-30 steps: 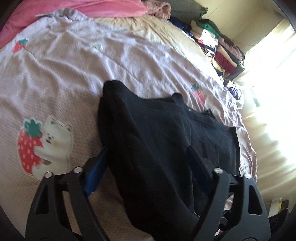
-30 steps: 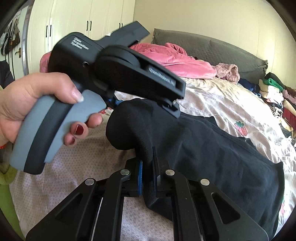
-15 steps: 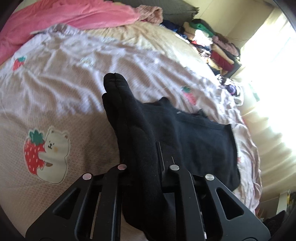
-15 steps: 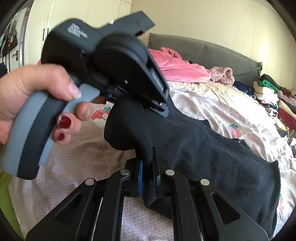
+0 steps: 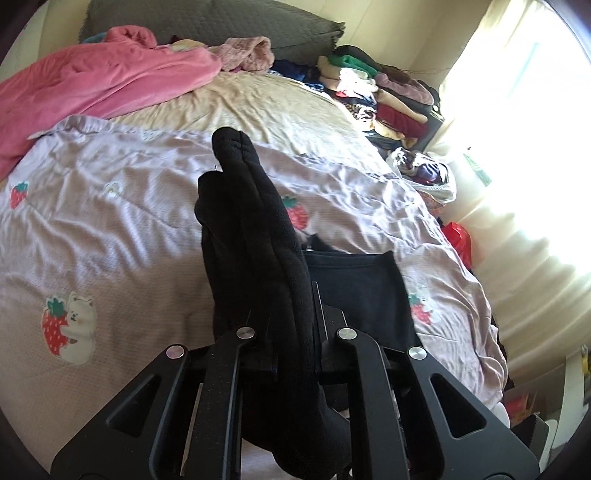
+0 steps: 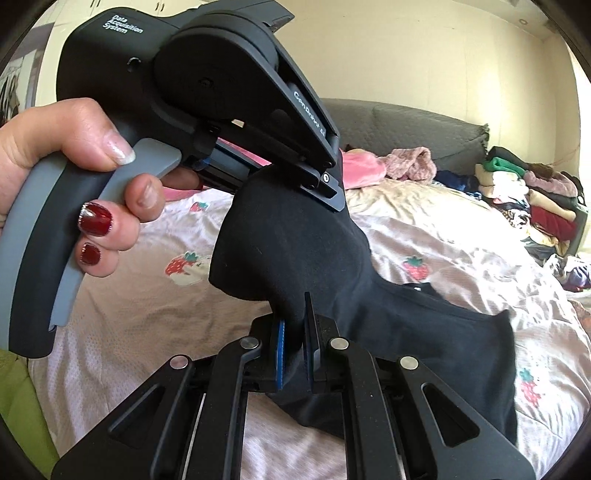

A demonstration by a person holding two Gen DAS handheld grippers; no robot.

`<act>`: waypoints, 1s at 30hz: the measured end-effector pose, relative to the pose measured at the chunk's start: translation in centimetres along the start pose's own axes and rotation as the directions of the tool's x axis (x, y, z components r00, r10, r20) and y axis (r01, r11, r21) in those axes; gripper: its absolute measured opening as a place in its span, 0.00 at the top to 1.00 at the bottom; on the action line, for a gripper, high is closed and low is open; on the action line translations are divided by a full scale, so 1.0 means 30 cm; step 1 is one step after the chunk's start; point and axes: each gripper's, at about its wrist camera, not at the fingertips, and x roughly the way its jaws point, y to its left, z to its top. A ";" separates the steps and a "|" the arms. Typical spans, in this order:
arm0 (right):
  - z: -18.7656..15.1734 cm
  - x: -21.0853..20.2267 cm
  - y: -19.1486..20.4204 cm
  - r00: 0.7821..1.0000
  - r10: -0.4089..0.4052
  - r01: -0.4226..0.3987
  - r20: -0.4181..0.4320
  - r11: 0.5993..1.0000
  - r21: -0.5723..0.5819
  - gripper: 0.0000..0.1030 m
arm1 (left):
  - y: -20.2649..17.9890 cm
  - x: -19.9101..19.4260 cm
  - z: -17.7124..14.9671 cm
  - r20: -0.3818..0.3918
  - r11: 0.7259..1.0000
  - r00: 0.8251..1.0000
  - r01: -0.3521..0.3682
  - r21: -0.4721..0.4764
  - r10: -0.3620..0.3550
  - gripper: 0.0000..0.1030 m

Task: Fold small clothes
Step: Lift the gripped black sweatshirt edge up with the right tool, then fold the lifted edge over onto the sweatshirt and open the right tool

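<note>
A small black garment (image 5: 258, 258) is lifted off the bed at one end, and its far end (image 5: 358, 288) still lies on the lilac strawberry-print cover (image 5: 110, 206). My left gripper (image 5: 291, 332) is shut on a thick bunched fold of it that stands up between the fingers. In the right wrist view my right gripper (image 6: 295, 332) is shut on the black garment (image 6: 306, 258) lower down. Just above it the other gripper (image 6: 325, 184), held by a person's hand (image 6: 74, 158), pinches the same fold.
A pink blanket (image 5: 92, 81) and a grey headboard cushion (image 5: 221, 22) lie at the bed's far end. Stacked folded clothes (image 5: 388, 96) sit at the far right corner, with a bag of clothes (image 5: 424, 170) beside the bright window (image 5: 535, 147).
My left gripper went from open around the black garment to shut on it. Both grippers have since risen, pulling the garment's near end up off the cover.
</note>
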 end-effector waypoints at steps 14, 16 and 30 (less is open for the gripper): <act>-0.085 -0.129 -0.189 0.999 -0.031 0.029 0.023 0.995 0.101 0.93 | -0.225 0.075 -0.042 -0.032 1.000 0.999 -0.013 0.026 0.014 0.95; -0.105 -0.133 -0.214 0.999 -0.036 0.034 0.021 0.993 0.111 0.93 | -0.256 0.094 -0.051 -0.040 0.999 0.999 -0.015 0.037 0.016 0.95; -0.294 -0.112 -0.399 0.990 -0.068 0.101 -0.122 0.951 0.291 0.93 | -0.320 0.250 -0.112 -0.117 0.996 0.989 0.084 -0.036 -0.088 0.49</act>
